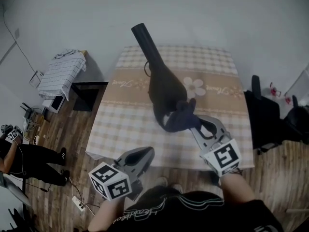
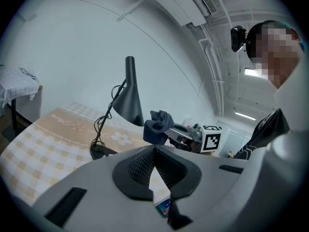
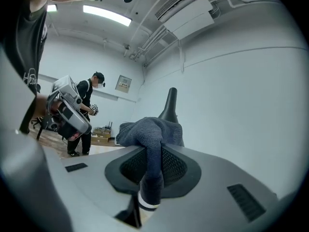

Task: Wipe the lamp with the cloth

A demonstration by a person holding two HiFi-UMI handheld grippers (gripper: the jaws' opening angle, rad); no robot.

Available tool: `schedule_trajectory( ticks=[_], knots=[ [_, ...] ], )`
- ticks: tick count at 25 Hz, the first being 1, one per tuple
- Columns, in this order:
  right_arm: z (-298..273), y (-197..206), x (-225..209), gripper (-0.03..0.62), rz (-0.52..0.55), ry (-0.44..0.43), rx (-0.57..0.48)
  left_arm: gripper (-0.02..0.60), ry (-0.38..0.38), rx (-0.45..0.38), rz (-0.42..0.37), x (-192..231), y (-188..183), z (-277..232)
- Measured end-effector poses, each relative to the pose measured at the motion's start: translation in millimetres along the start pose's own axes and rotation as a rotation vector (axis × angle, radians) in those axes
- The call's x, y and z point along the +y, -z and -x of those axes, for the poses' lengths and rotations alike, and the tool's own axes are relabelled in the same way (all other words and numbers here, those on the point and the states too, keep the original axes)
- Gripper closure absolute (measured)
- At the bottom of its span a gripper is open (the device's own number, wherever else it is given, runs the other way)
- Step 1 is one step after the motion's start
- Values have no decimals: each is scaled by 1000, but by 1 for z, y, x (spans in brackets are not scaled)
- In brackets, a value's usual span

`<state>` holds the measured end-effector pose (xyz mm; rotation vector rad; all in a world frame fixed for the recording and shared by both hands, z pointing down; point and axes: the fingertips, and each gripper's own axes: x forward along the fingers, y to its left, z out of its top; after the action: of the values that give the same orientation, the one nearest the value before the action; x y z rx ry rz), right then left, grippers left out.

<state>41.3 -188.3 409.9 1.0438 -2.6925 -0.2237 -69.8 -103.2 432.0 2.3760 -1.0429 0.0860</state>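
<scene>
A black desk lamp (image 1: 163, 88) stands on the checked table (image 1: 120, 124), its long shade tilted up toward the far left. My right gripper (image 1: 194, 122) is shut on a dark blue cloth (image 1: 184, 113), which presses against the lower side of the shade. In the right gripper view the cloth (image 3: 150, 133) bulges out of the right gripper (image 3: 152, 151), with the lamp (image 3: 170, 105) just behind it. My left gripper (image 1: 144, 154) hangs shut and empty at the table's near edge. From the left gripper (image 2: 154, 151) I see the lamp (image 2: 128, 98), its base (image 2: 99, 151) and the cloth (image 2: 158, 122).
Another person (image 1: 21, 156) stands on the wooden floor at the left, holding grippers. A small side table (image 1: 60, 74) with a checked cover is at the far left. Dark bags or a chair (image 1: 265, 120) sit right of the table. A power strip (image 1: 77, 204) lies on the floor.
</scene>
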Motion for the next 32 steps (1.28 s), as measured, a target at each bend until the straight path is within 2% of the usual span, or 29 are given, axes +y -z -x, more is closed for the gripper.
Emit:
schedule_trajectory(
  ticks=[6, 10, 24, 32],
  knots=[
    [-4, -21, 2, 537, 53, 54, 2, 583, 73, -47, -32, 1, -20, -1],
    [-11, -41, -6, 537, 90, 123, 28, 583, 135, -53, -66, 12, -43, -4],
    [-72, -134, -7, 537, 230, 370, 0, 583, 317, -44, -169, 91, -121, 23],
    [-100, -184, -10, 537, 435, 520, 42, 583, 404, 8, -224, 127, -131, 28]
  ],
)
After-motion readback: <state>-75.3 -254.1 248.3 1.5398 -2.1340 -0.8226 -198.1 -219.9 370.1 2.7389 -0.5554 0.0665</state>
